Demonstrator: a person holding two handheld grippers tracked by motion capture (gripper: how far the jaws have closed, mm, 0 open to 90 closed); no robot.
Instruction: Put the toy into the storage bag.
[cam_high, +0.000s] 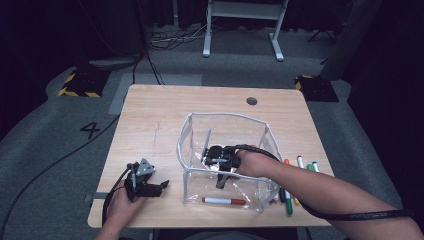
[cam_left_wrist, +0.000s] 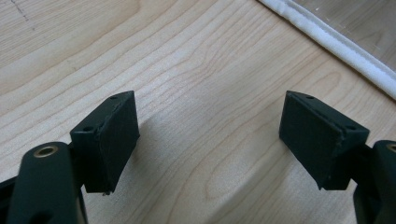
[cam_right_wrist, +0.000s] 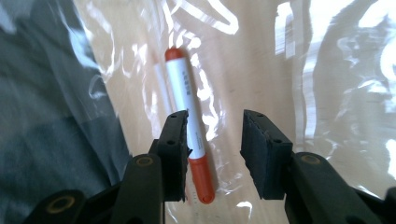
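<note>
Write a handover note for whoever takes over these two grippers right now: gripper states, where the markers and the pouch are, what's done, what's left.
Left gripper: open, empty, resting on the table left of the clear pouch.
Right gripper: inside the pouch, jaws open; the red marker lies on the pouch floor beside its left jaw, not gripped.
Done: red marker is in the pouch.
Left: several markers lie on the table right of the pouch. My guess: withdraw the right gripper and put those in next.
</note>
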